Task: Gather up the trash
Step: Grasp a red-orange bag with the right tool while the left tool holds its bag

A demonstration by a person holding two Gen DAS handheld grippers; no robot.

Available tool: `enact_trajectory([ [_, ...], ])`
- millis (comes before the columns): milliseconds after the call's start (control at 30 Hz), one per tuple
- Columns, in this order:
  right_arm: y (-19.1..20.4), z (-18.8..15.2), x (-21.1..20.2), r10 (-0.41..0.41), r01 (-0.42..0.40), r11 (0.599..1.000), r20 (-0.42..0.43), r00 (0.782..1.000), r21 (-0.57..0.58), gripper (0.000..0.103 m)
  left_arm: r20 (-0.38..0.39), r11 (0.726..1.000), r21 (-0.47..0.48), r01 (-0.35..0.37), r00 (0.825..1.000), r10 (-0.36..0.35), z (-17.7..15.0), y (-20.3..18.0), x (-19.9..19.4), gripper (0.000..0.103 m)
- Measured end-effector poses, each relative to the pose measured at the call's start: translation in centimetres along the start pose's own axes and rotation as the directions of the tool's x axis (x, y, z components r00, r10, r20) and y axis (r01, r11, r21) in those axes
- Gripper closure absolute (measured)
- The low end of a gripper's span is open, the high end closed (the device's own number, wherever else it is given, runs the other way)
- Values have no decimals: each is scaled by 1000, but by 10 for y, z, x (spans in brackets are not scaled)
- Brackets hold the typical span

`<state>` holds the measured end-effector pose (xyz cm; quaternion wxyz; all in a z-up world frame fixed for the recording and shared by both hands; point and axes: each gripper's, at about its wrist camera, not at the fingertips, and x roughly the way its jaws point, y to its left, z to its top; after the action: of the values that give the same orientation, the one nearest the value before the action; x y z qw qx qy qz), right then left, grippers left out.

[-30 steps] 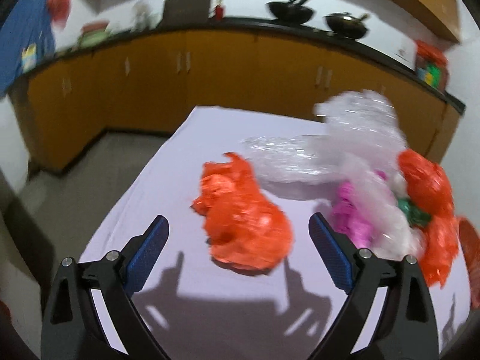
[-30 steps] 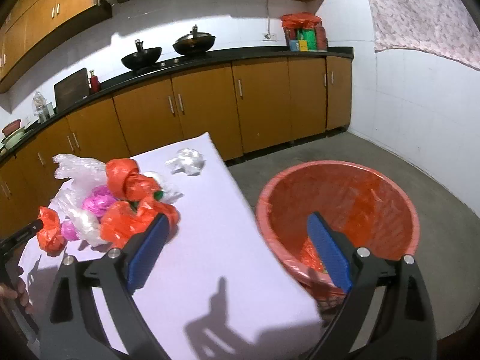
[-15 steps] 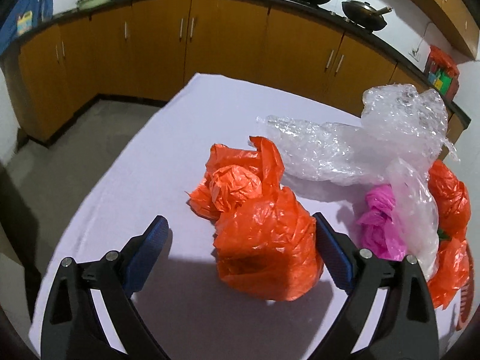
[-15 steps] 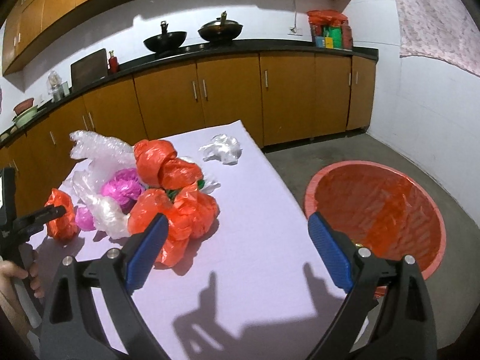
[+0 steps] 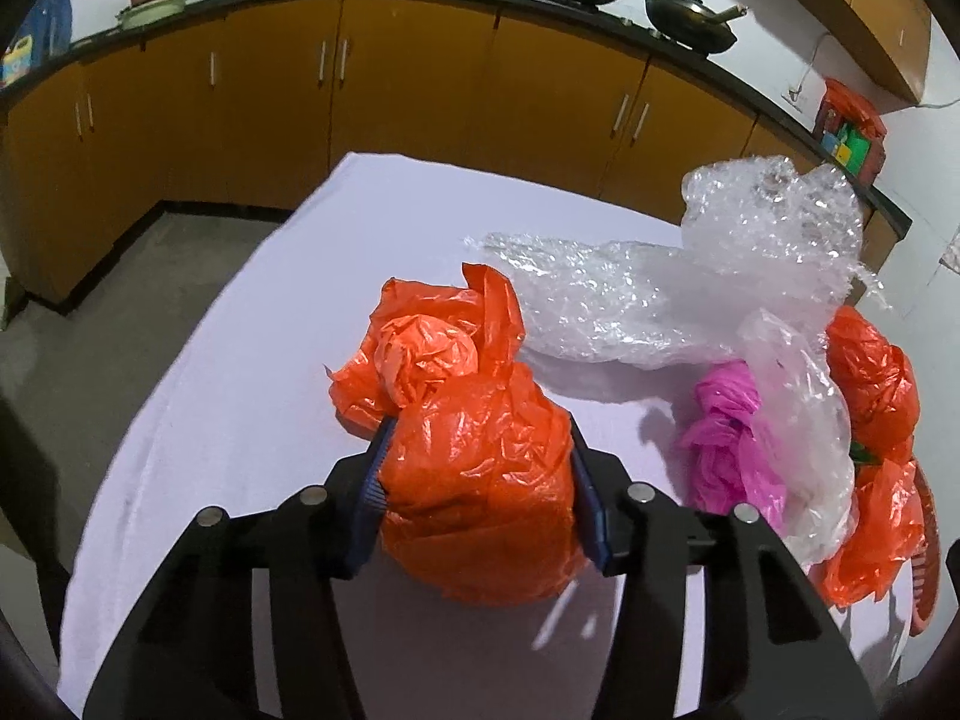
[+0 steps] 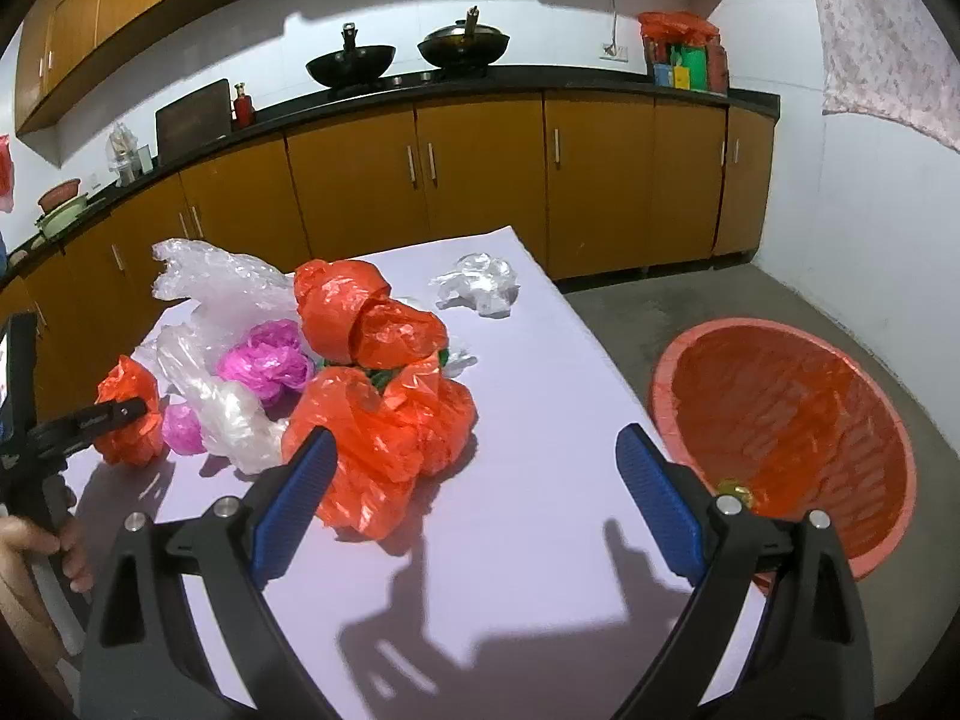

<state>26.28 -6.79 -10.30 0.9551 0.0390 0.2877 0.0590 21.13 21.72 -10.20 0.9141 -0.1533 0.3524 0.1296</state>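
Observation:
My left gripper [image 5: 480,450] is closing its jaws on a crumpled orange plastic bag [image 5: 474,480] on the white table [image 5: 240,390]; both blue pads press into its sides. From the right wrist view that same bag [image 6: 129,420] sits at the table's left end with the left gripper [image 6: 120,411] on it. My right gripper [image 6: 474,444] hovers open over the table, nothing between its fingers, just in front of a heap of orange bags [image 6: 372,432]. An orange-lined trash basket [image 6: 780,420] stands on the floor to the right of the table.
Clear bubble wrap [image 5: 750,240], a pink bag [image 5: 726,438] and a clear bag [image 6: 222,408] lie in the heap. A white plastic wad [image 6: 480,285] sits near the far table edge. Kitchen cabinets [image 6: 420,180] run behind. A hand [image 6: 42,546] holds the left gripper's handle.
The left gripper's jaws have drawn in from wide open around the orange bag until the pads press on it. The right gripper swung left from the basket toward the heap.

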Motion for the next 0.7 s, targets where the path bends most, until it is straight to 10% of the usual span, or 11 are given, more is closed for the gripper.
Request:
enact_trajectory([
  [700, 28, 6, 58, 36, -34, 999, -86, 996, 30, 26, 68, 998, -12, 60, 996, -59, -3, 8, -44, 50],
])
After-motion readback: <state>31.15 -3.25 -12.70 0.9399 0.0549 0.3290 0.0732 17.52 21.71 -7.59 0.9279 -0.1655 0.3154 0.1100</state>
